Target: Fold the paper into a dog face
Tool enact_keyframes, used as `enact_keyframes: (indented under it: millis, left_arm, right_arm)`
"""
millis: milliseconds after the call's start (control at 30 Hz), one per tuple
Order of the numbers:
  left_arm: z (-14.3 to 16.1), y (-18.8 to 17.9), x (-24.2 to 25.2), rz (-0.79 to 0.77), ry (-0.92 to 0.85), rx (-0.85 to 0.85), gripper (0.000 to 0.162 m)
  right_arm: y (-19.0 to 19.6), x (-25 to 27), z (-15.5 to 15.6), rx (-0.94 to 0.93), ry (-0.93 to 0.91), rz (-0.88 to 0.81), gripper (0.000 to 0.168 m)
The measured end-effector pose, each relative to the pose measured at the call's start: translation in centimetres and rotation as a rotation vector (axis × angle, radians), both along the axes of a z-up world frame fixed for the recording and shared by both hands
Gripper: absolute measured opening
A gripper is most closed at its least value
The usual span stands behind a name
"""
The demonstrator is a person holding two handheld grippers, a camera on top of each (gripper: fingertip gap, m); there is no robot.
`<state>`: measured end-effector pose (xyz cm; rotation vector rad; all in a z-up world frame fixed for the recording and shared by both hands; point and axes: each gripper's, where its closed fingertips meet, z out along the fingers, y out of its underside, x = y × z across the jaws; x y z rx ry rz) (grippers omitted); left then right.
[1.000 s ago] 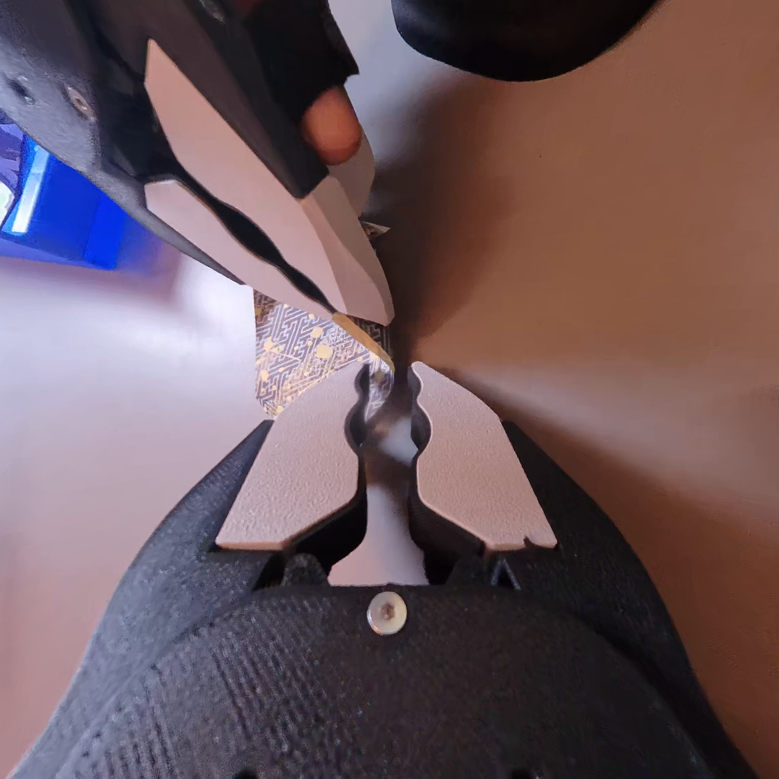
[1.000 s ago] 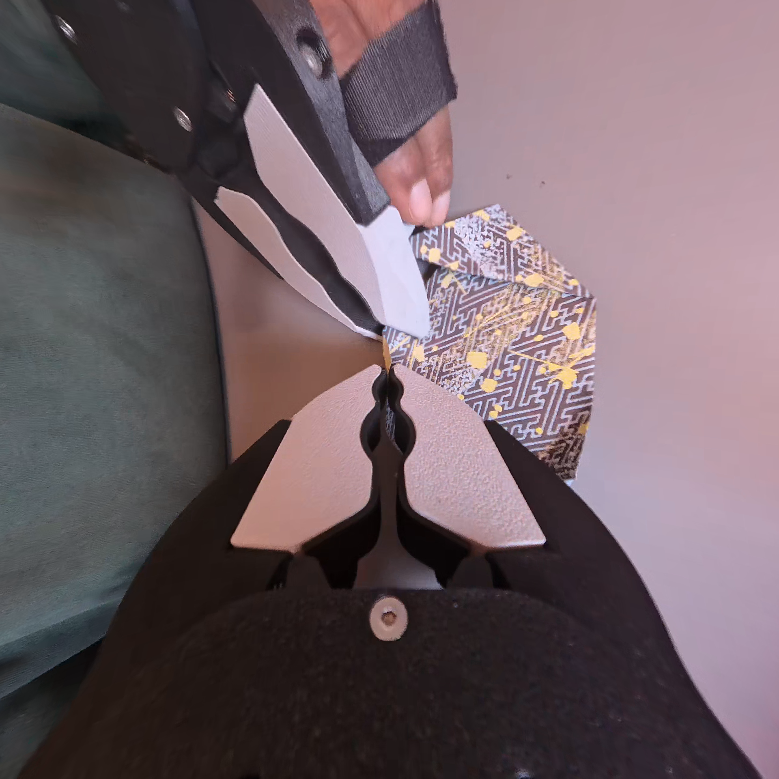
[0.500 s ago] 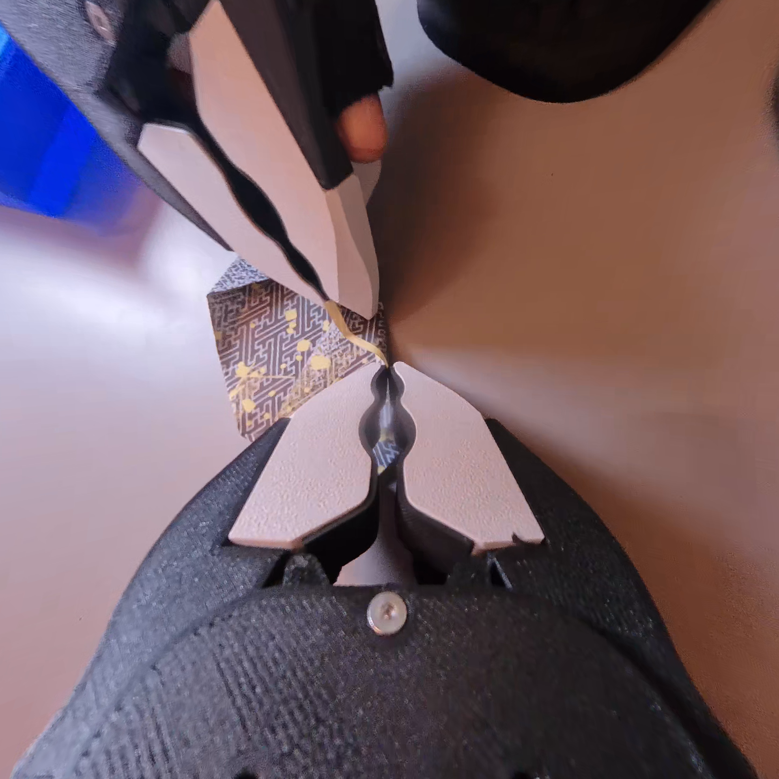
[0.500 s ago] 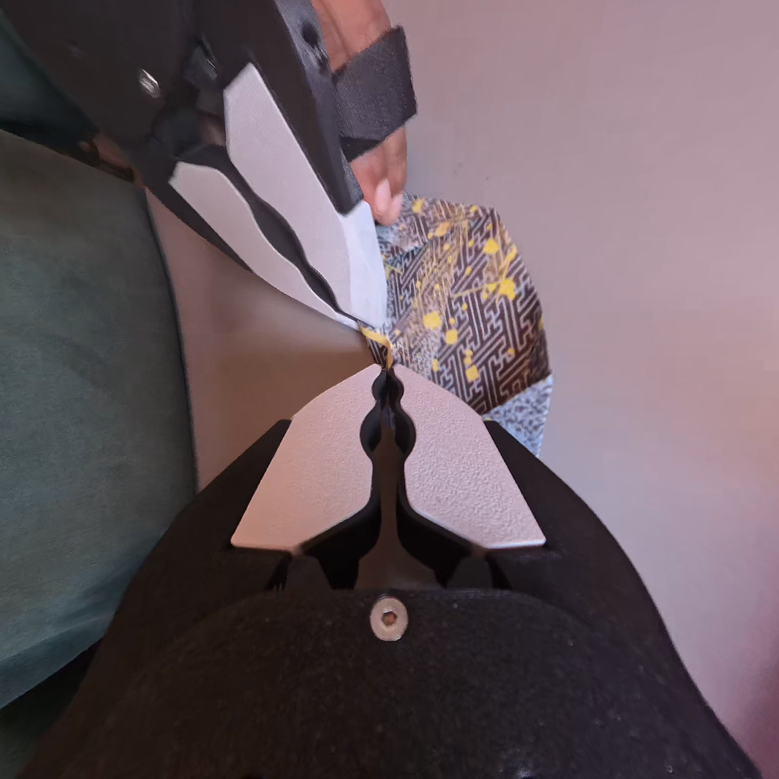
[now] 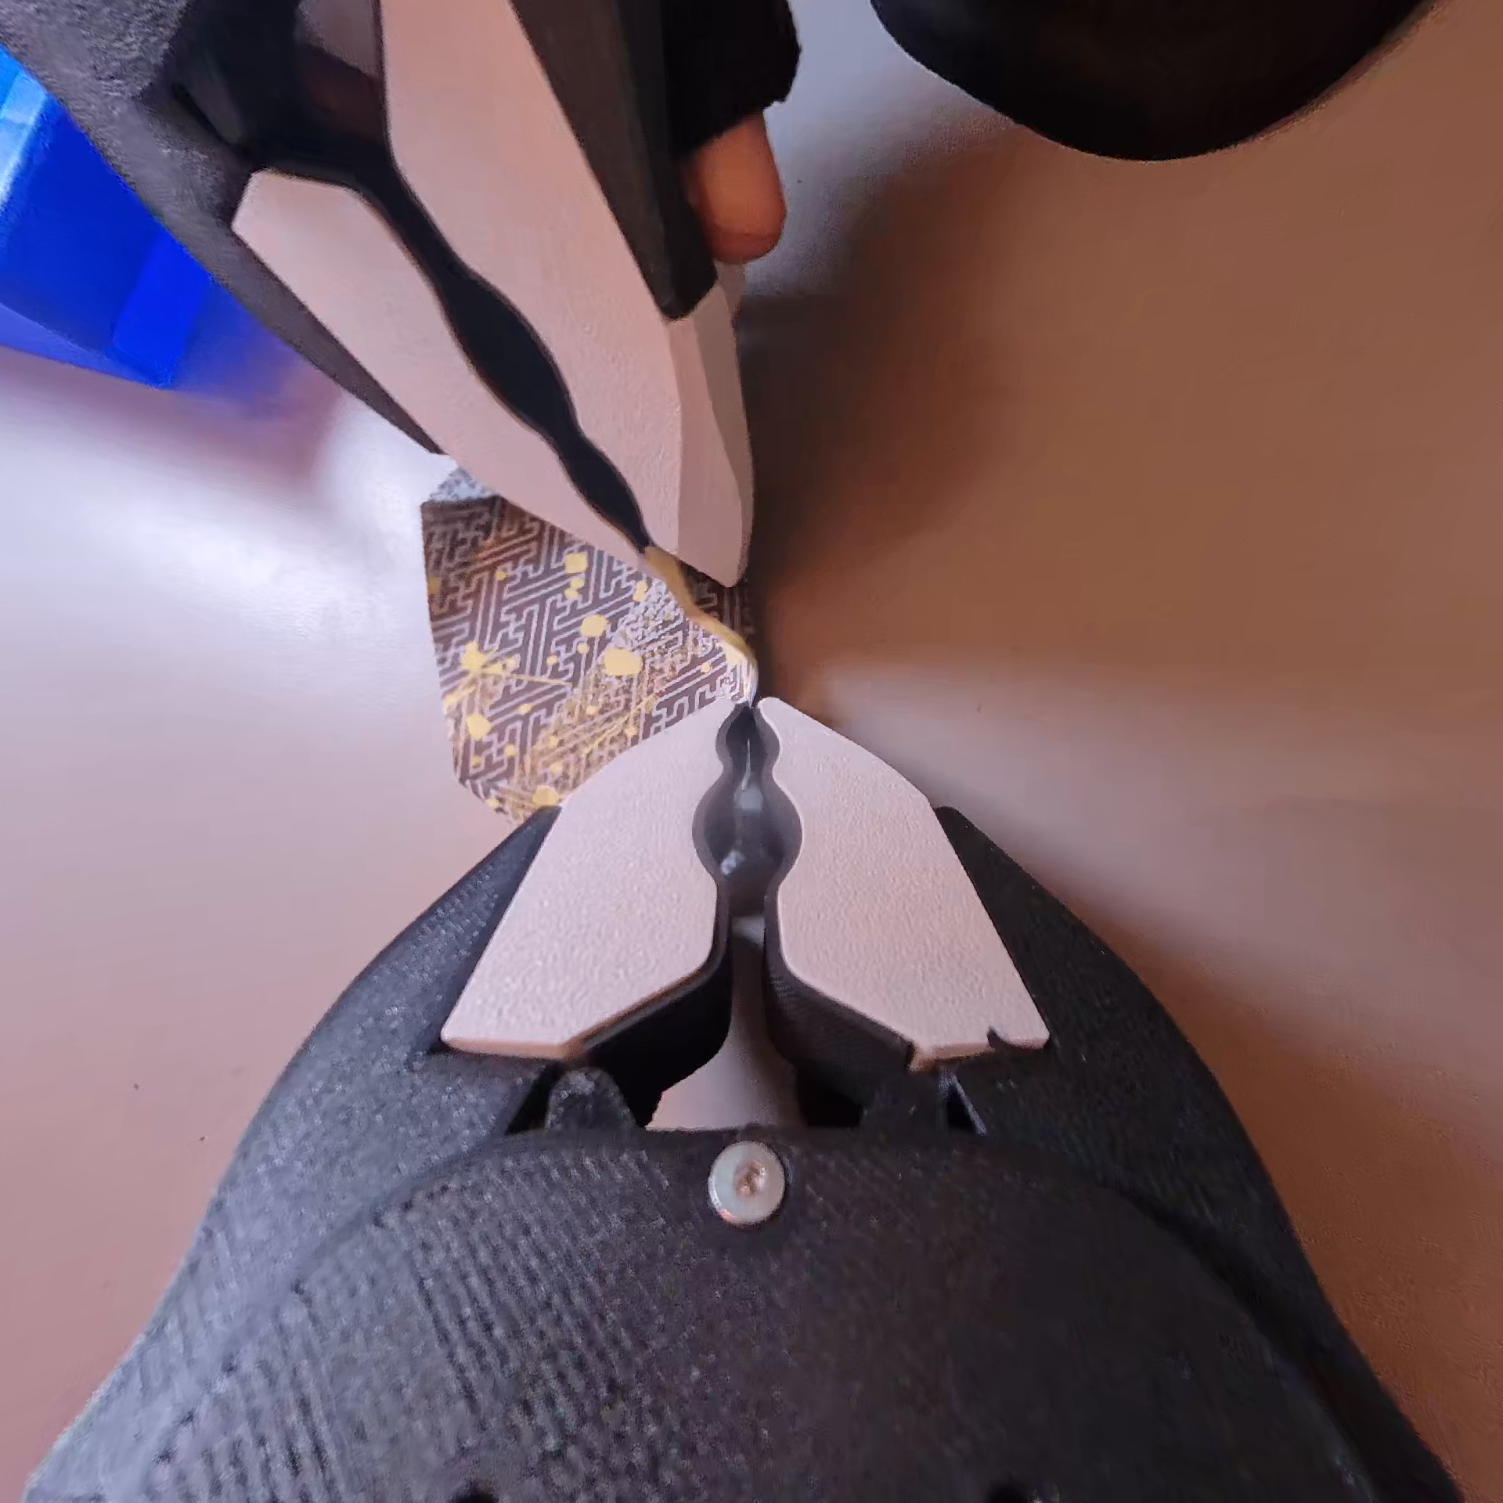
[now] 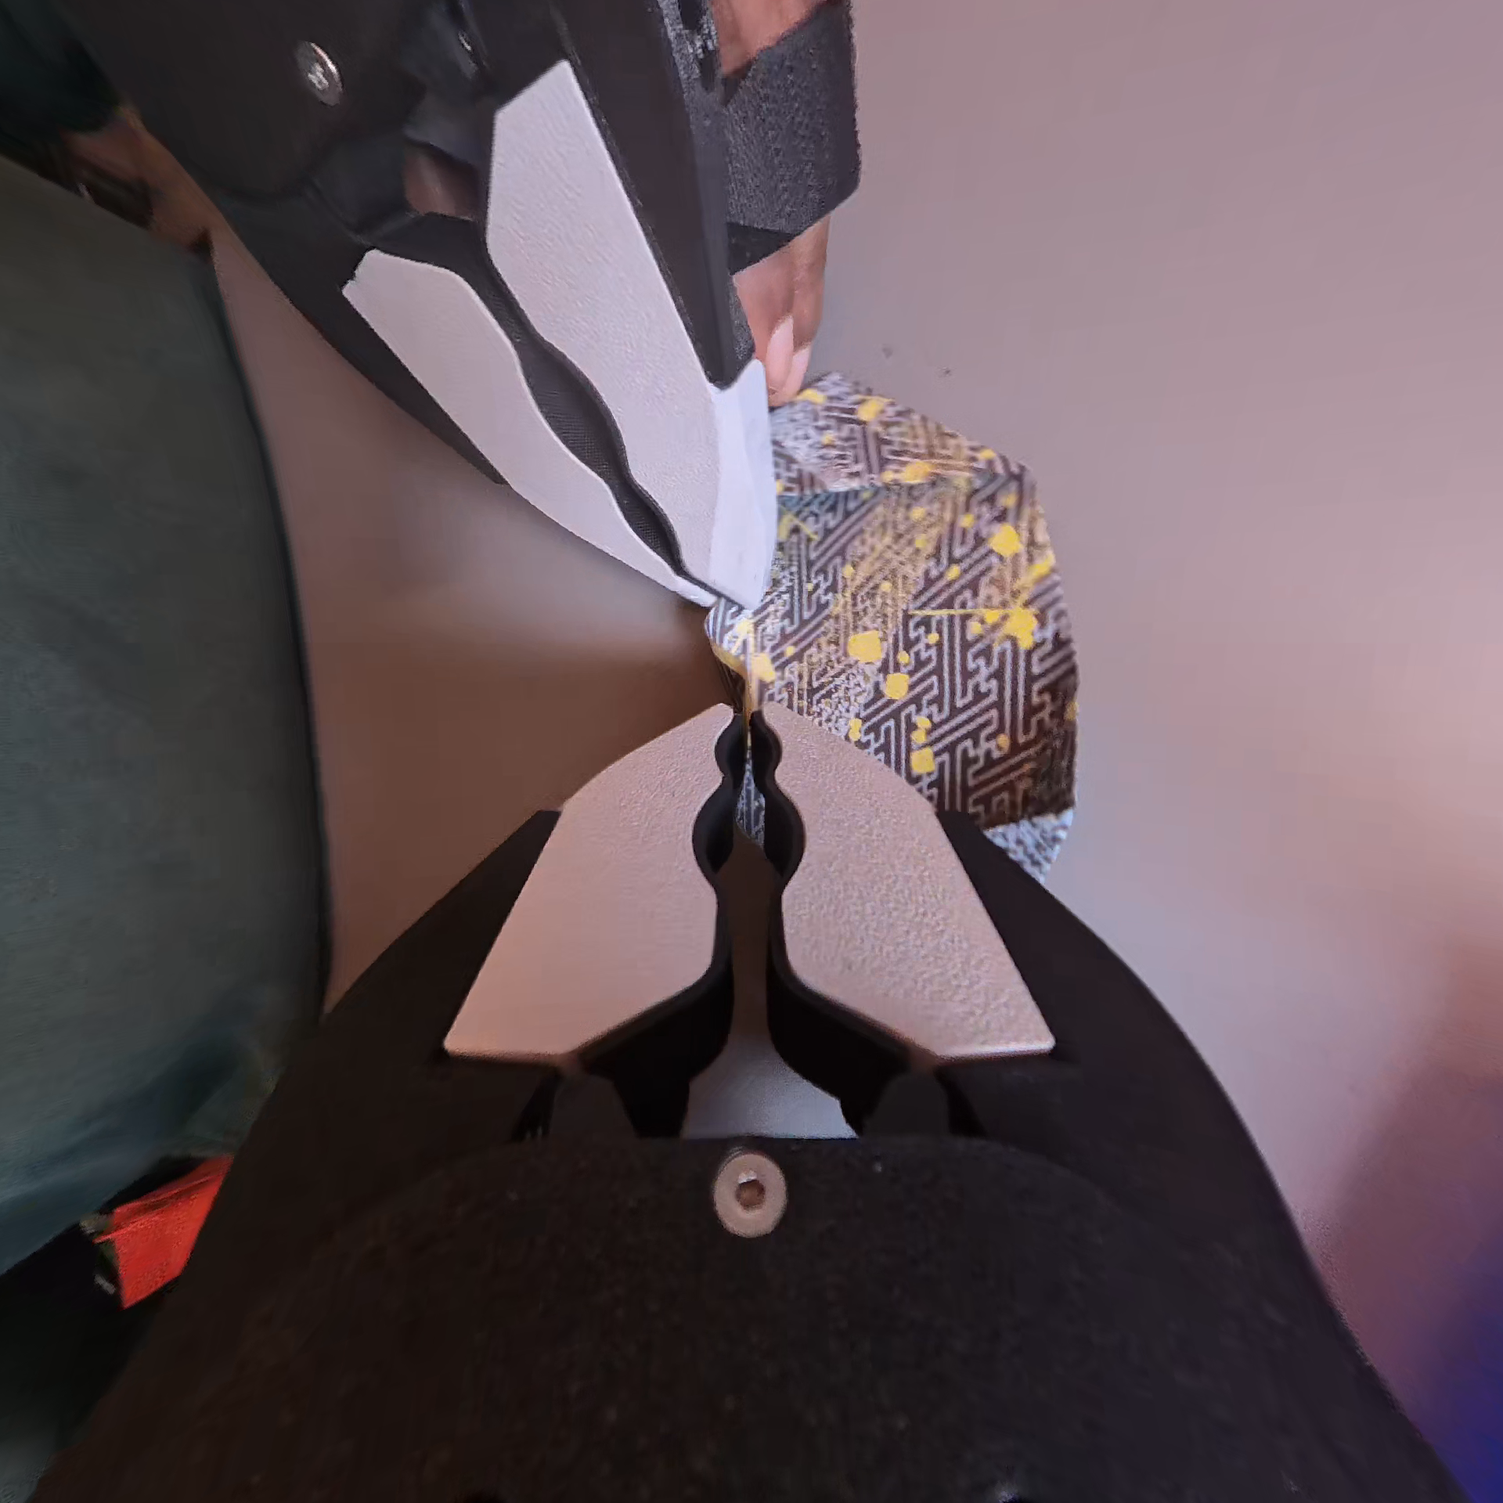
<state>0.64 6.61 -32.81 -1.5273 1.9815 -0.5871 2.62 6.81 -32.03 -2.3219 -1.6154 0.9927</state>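
Your left gripper (image 5: 747, 709) pinched closed on edge of patterned paper (image 5: 569, 659). Your right gripper (image 6: 747, 716) likewise clamped on same edge, tips nearly meeting. Folded paper lifted above pale table (image 5: 203, 813).

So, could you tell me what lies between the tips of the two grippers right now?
A short edge of the folded patterned paper, with its yellow underside showing, spans from the left gripper to the right gripper; both wrist views show it.
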Motion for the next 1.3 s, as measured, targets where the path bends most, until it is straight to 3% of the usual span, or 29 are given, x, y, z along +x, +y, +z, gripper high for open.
enact_keyframes:
  millis: [333, 500, 600, 733, 1300]
  left_arm:
    - [0.5, -0.3, 0.0, -0.068, -0.046, 0.017, 0.0]
    - [3.2, 2.1, -0.3, 0.077, -0.158, -0.073, 0.002]
    - [2.2, 3.0, -0.5, 0.127, -0.12, -0.092, 0.005]
    - [0.0, 3.0, -0.6, 0.081, 0.0, 0.03, 0.0]
    - [0.0, 2.7, -0.3, 0.039, -0.051, 0.005, 0.0]
  right_arm:
    - [0.4, -0.2, -0.7, -0.053, -0.05, 0.062, 0.0]
    - [-0.3, -0.3, -0.7, -0.055, -0.054, 0.083, 0.0]
    - [-0.8, -0.4, -0.6, -0.048, -0.05, 0.095, 0.0]
    - [-1.2, -0.6, -0.4, -0.045, -0.039, 0.106, 0.0]
    - [-0.2, -1.4, -0.7, 0.023, -0.02, 0.115, 0.001]
